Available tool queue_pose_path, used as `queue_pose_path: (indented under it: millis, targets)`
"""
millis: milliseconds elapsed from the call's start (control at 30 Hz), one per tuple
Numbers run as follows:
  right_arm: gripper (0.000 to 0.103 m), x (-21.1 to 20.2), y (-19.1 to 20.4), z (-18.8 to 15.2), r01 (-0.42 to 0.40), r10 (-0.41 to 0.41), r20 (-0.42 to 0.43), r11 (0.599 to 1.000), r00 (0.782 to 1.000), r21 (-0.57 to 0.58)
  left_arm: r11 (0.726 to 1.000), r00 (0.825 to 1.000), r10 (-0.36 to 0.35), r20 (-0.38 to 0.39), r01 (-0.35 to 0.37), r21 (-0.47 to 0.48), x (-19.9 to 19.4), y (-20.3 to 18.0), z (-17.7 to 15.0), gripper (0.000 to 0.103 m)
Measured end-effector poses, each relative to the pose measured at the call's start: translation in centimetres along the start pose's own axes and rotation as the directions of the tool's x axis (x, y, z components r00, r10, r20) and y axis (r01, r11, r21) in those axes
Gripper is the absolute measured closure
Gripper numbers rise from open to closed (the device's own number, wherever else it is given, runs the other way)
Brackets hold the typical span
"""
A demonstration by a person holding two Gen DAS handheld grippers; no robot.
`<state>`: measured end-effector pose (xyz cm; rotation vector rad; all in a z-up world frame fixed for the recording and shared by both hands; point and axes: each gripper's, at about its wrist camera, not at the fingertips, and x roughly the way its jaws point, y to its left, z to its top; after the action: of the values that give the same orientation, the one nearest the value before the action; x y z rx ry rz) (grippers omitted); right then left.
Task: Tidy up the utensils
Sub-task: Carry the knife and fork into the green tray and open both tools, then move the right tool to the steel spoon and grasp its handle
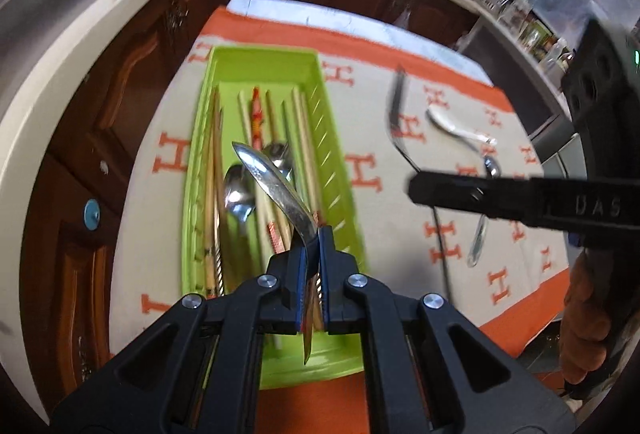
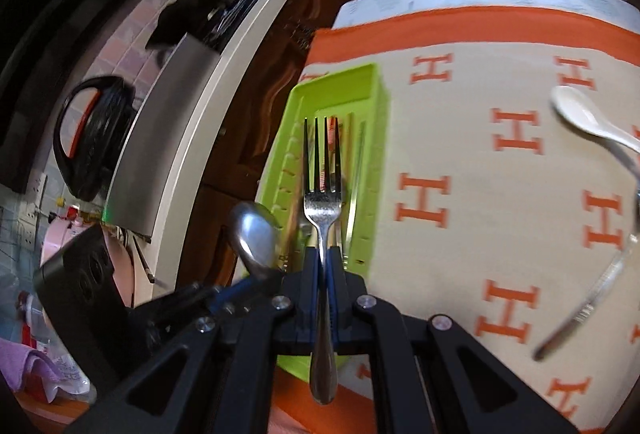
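The left claw [image 1: 313,254] is clenched on a metal spoon [image 1: 276,190], held over the green tray [image 1: 340,170]; the right claw [image 2: 323,266] is clenched on a fork [image 2: 322,202], likewise carried above the tray. Chopsticks [image 1: 256,118] and two spoons are already seen lying inside — the job is judged well advanced. Left on the patterned cloth [image 1: 380,226] of the worktop are a white spoon [image 1: 456,128] and a second metal spoon [image 1: 482,226]. Only the right wrist view shows the fork's tines clearly; the tray's contents are laid out fully only in the left — there the fork is blurred.
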<state>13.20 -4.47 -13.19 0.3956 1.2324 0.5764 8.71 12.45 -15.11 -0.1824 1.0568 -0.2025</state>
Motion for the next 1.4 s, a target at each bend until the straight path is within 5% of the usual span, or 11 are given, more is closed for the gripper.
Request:
queue_pose_path:
  millis: [200,633,1400]
  targets:
    - [0.095,3.3,0.7,0.5,0.037,-0.036,-0.052,0.999,0.998,0.010,1.000,0.999,0.027,-0.028,-0.027,-0.015,1.3,0.7,-0.7,0.098]
    - [0.095,2.5,-0.1,-0.7,0.040,-0.040,-0.042,0.999,0.998,0.007,0.999,0.999,0.028,-0.028,-0.030,-0.043,1.1,0.9,0.0,0.098]
    - [0.095,-6.4,-7.6,-6.0,0.070,-0.081,0.130,0.994,0.988,0.088,0.983,0.997,-0.035,-0.069,0.047,0.178,1.0,-10.6,-0.9,0.098]
